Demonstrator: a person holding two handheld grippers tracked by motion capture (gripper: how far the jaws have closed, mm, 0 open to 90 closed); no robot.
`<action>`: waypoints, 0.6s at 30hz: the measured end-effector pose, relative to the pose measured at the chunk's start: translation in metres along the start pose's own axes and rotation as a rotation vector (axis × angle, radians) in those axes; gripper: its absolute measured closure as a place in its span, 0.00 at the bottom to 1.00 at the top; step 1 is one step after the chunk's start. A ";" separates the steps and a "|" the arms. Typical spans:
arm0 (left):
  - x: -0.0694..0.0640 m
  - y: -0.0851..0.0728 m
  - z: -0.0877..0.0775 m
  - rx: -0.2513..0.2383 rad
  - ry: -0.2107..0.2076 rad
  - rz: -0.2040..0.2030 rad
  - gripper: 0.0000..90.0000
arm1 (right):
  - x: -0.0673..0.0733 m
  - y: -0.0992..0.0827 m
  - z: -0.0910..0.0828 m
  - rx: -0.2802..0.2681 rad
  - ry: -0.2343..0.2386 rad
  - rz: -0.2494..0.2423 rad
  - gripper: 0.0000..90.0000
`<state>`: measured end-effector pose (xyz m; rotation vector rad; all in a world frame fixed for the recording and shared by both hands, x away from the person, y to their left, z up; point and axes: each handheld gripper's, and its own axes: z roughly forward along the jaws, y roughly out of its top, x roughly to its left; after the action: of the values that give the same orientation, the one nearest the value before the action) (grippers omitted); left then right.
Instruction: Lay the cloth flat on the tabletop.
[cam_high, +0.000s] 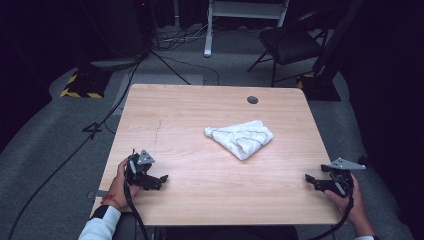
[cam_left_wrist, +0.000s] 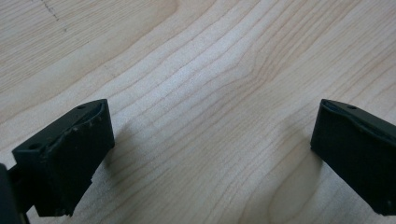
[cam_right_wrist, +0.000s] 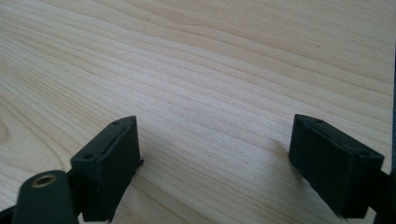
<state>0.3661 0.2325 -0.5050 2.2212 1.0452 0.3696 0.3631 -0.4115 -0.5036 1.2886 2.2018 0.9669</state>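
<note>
the left claw (cam_high: 159, 180) and right claw (cam_high: 314, 181) are seen in the high view, jaws apart and empty, resting at the near corners of the counter (cam_high: 190, 110), well apart from the crumpled white cloth (cam_high: 240, 137) at its middle right. a careless pinch could catch one layer and drag the bundle. in the left gripper view, bare wood lies between the spread jaws; the cloth's folds cannot be read. the right gripper view is much the same.

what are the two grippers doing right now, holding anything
left gripper: open, holding nothing, low over the table.
right gripper: open, holding nothing, apart from the white cloth.
</note>
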 end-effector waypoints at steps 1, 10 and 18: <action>-0.001 -0.001 0.000 -0.002 0.001 -0.006 0.00 | 0.000 0.000 0.000 0.000 0.000 0.000 0.18; -0.007 -0.004 -0.004 -0.001 -0.002 0.021 0.00 | 0.000 0.001 0.001 0.002 -0.008 0.008 0.18; -0.013 -0.004 -0.003 0.002 -0.048 0.057 0.00 | -0.001 0.010 0.005 0.045 -0.017 -0.013 0.18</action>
<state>0.3543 0.2257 -0.5049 2.2545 0.9591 0.3380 0.3725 -0.4068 -0.4990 1.2964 2.2283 0.9034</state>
